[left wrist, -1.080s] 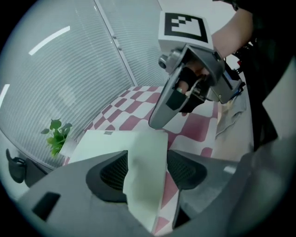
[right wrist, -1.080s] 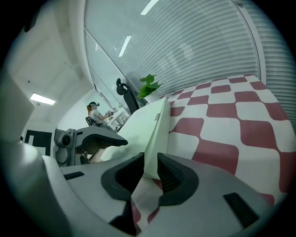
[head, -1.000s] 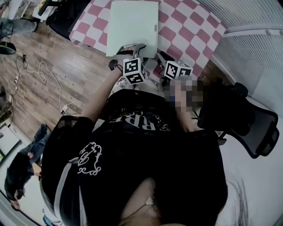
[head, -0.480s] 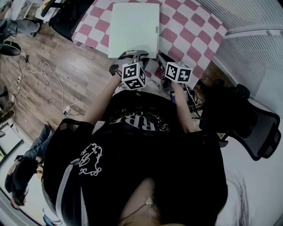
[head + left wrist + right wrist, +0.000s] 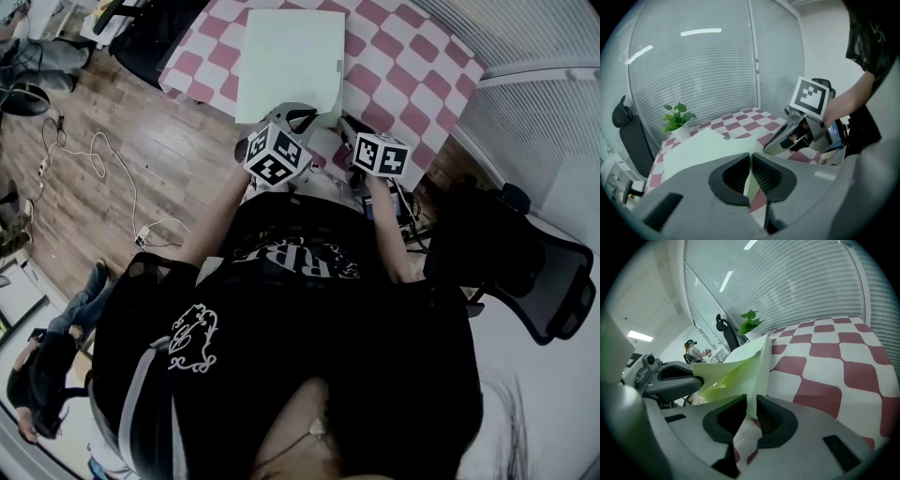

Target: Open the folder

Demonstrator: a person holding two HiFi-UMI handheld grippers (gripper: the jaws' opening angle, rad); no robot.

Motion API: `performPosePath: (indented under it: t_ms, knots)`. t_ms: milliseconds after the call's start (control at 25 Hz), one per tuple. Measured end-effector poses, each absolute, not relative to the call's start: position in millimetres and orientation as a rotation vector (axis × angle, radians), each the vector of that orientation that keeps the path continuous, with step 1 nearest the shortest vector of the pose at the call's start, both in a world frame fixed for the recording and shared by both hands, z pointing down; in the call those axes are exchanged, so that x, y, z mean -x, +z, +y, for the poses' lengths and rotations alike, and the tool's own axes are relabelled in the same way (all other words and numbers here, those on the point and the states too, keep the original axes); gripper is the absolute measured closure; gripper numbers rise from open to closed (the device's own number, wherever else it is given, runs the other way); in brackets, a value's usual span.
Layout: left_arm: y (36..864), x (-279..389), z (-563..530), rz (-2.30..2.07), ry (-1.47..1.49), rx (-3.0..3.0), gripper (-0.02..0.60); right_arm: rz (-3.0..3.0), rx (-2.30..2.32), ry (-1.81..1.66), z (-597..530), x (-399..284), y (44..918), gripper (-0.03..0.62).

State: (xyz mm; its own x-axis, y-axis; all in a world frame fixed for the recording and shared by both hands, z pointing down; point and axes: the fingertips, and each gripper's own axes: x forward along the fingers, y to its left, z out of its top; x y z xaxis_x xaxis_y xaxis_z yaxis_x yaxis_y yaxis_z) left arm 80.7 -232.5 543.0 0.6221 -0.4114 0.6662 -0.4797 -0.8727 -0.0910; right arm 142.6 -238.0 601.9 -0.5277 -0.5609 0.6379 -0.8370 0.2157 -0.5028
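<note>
A pale green folder (image 5: 286, 61) lies on the pink-and-white checked table (image 5: 403, 66). Both grippers are at its near edge. My left gripper (image 5: 298, 114) is shut on the thin edge of the folder's top cover (image 5: 703, 150); its jaws have just been closing with that sheet between them (image 5: 750, 173). My right gripper (image 5: 343, 122) is beside it to the right, jaws closed on a folder sheet (image 5: 751, 413). In the right gripper view the cover (image 5: 736, 371) is lifted and bowed, and the left gripper's finger (image 5: 670, 378) shows at the left.
A small potted plant (image 5: 677, 119) stands at the table's far end. A black office chair (image 5: 525, 272) is at the right. Cables (image 5: 94, 159) lie on the wood floor at the left. Window blinds run behind the table.
The left gripper's jaws went from wide open to shut on the folder's near edge. That gripper then rose and rolled, its marker cube tilting. The right gripper stayed put.
</note>
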Motion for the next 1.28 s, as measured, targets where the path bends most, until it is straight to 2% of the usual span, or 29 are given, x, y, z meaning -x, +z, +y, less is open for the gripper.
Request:
performPosePath:
  t_ms: [240, 480, 640, 1000, 1280]
  knots:
    - [515, -76, -235, -0.804, 0.99, -2.789, 0.551, -2.166, -1.312, 1.13, -238, -143, 601, 0.537]
    - [465, -35, -243, -0.979, 0.709, -2.741, 0.552, -2.151, -1.324, 1.099, -238, -142, 600, 0.537]
    - [440, 11, -241, -1.139, 0.486, -2.612, 0.552, -2.134, -1.337, 1.098, -238, -142, 601, 0.537]
    - [424, 137, -246, -1.513, 0.198, -2.341, 0.558, -2.085, -1.391, 1.049, -238, -141, 600, 0.537]
    - [460, 238, -245, -1.769, 0.223, -2.05, 0.558, -2.053, -1.444, 1.02, -238, -139, 599, 0.544]
